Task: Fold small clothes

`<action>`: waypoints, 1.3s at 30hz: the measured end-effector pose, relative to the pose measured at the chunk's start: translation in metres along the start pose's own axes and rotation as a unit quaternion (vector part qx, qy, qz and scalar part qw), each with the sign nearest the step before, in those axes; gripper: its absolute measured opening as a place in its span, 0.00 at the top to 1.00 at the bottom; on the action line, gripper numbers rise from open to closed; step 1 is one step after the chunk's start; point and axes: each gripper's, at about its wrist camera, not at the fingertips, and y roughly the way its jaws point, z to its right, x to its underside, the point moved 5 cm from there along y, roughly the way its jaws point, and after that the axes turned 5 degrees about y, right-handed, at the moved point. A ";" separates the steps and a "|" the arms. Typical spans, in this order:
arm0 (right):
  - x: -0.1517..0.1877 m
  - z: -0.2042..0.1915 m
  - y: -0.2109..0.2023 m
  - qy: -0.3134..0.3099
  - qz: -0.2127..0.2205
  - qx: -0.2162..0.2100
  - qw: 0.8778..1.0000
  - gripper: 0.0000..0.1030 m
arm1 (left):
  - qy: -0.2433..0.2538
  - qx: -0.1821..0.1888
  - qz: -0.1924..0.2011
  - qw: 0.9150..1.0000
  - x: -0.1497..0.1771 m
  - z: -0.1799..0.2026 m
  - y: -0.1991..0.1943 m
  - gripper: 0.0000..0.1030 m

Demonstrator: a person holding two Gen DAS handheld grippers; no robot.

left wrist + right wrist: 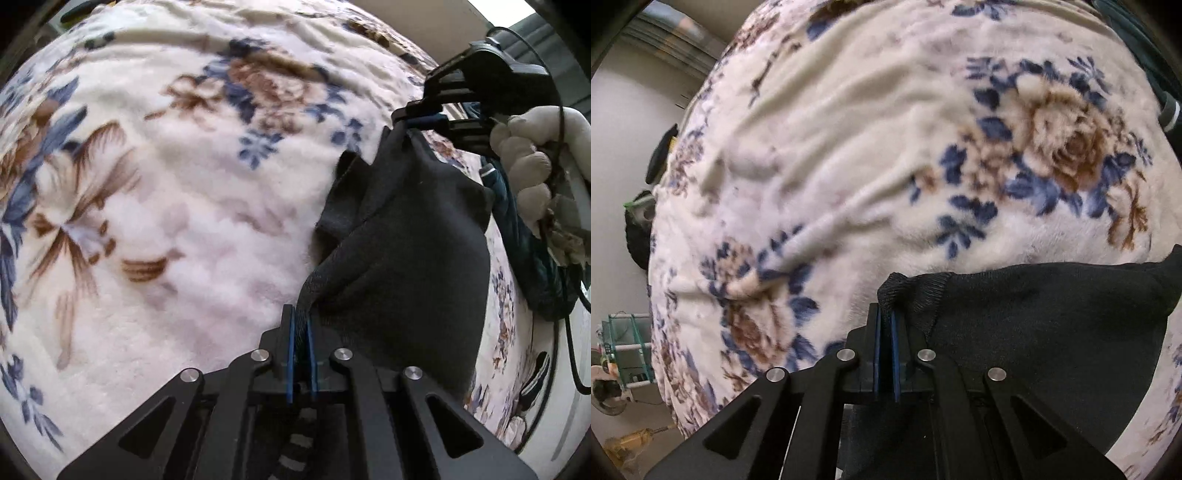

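One dark garment (406, 236) — likely underwear — hangs over one floral blanket (166, 184), pinched by two grippers — left (301, 317), right (885, 314).

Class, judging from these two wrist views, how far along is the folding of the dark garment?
Done: the dark garment is picked up, with the left gripper and right gripper each shut on a ribbed edge. In hand: it hangs stretched between them over the floral blanket. Left: no fold shows yet, so laying it flat and folding remain.

Left tool (301, 325) clamped on a dark garment's (402, 243) ribbed edge, right tool (413, 118) pinching its far corner, garment stretched between them above a floral blanket (166, 192), gloved hand (535, 147) at right
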 end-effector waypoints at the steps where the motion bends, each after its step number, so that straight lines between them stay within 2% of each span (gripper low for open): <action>1: 0.001 -0.002 0.005 -0.009 -0.004 0.003 1.000 0.95 | -0.014 0.002 -0.005 1.000 0.001 -0.005 0.006 0.96; 5: 0.006 -0.006 0.017 -0.039 -0.015 0.010 0.999 0.95 | -0.016 -0.003 -0.013 1.000 0.000 -0.004 0.010 0.96; 7: 0.004 -0.007 0.010 -0.046 -0.003 0.006 0.999 0.95 | -0.003 -0.012 -0.005 1.000 0.000 0.001 0.002 0.96; 9: 0.001 -0.017 -0.005 -0.066 0.025 -0.004 0.998 0.97 | -0.002 -0.005 0.005 1.000 0.000 0.004 -0.009 0.96; 11: -0.003 -0.026 -0.012 -0.076 0.032 -0.007 0.997 0.97 | -0.006 -0.005 0.004 1.000 0.003 0.001 -0.009 0.96; 14: -0.001 -0.024 0.012 -0.079 -0.019 0.019 0.996 0.97 | -0.025 0.000 -0.011 1.000 0.004 -0.004 0.002 0.94; 17: -0.001 -0.018 0.006 -0.044 -0.050 -0.032 0.997 0.94 | -0.032 0.006 -0.015 0.999 -0.001 -0.007 -0.006 0.91; 19: -0.002 -0.013 -0.013 -0.040 -0.060 -0.090 0.993 0.76 | -0.034 0.012 -0.003 0.999 -0.005 -0.009 -0.022 0.73; 20: -0.004 -0.007 -0.025 -0.032 -0.053 -0.106 0.992 0.48 | -0.032 0.015 0.004 0.999 -0.007 -0.010 -0.030 0.70; 21: -0.006 0.001 -0.039 -0.020 -0.039 -0.120 0.992 0.27 | -0.031 0.019 0.012 0.999 -0.010 -0.010 -0.038 0.61; 22: -0.007 0.017 -0.059 -0.003 -0.020 -0.132 0.991 0.21 | -0.028 0.015 0.020 0.999 -0.012 -0.010 -0.049 0.52; 24: -0.003 0.046 -0.085 0.027 0.002 -0.142 0.990 0.21 | -0.022 0.013 0.031 0.999 -0.012 -0.012 -0.064 0.45; 25: 0.006 0.067 -0.097 0.035 0.013 -0.126 0.991 0.21 | -0.019 0.012 0.032 0.999 -0.009 -0.012 -0.070 0.44; 28: 0.052 0.111 -0.111 0.032 0.015 -0.068 0.997 0.21 | -0.002 0.003 0.003 1.000 0.018 -0.011 -0.077 0.44; 30: 0.104 0.142 -0.108 0.037 -0.019 -0.040 0.998 0.21 | 0.016 -0.015 -0.029 0.999 0.046 -0.010 -0.075 0.44; 33: 0.210 0.177 -0.086 0.053 -0.105 -0.035 0.992 0.21 | 0.020 -0.034 -0.078 0.996 0.096 -0.019 -0.075 0.44; 37: 0.329 0.194 -0.057 0.085 -0.174 -0.043 0.980 0.21 | -0.001 -0.054 -0.115 0.992 0.152 -0.037 -0.077 0.44; 39: 0.380 0.195 -0.045 0.109 -0.195 -0.056 0.973 0.21 | 0.005 -0.084 -0.132 0.988 0.171 -0.046 -0.075 0.44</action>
